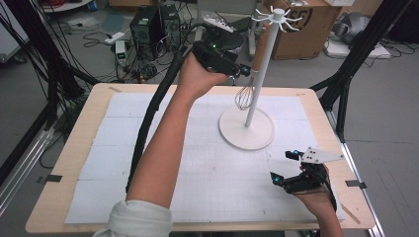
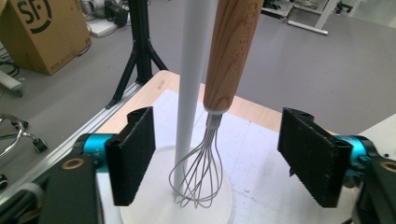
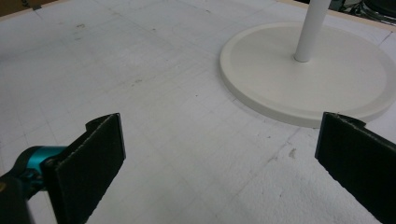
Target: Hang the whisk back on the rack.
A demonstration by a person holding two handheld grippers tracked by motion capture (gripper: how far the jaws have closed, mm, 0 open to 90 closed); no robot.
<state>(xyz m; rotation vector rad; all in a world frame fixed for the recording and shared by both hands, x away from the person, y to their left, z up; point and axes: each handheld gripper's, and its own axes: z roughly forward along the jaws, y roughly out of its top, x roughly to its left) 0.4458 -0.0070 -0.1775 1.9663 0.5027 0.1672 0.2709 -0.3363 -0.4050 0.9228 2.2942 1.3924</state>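
Note:
A whisk (image 1: pixel 244 97) with a wooden handle (image 2: pixel 231 56) and a wire head (image 2: pixel 198 172) hangs upright beside the pole of a white rack stand (image 1: pixel 264 64). The stand's round base (image 1: pixel 247 129) rests on the white mat. My left gripper (image 1: pixel 242 71) is raised at the back of the table, level with the whisk. In the left gripper view, my left gripper (image 2: pixel 223 154) is open. The whisk hangs between its jaws, and neither pad (image 2: pixel 135 154) touches it. My right gripper (image 1: pixel 284 167) rests low at the table's front right. It is open (image 3: pixel 219 154) with nothing between its jaws, and the stand's base (image 3: pixel 327 84) lies ahead of it.
A white gridded mat (image 1: pixel 197 163) covers the wooden table (image 1: pixel 64 163). Beyond the far edge stand a cardboard box (image 1: pixel 301 24), a computer tower (image 1: pixel 148 24) and loose cables. Black frame legs (image 1: pixel 346 74) rise at the right. The left gripper's thick cable (image 1: pixel 148 118) crosses the mat.

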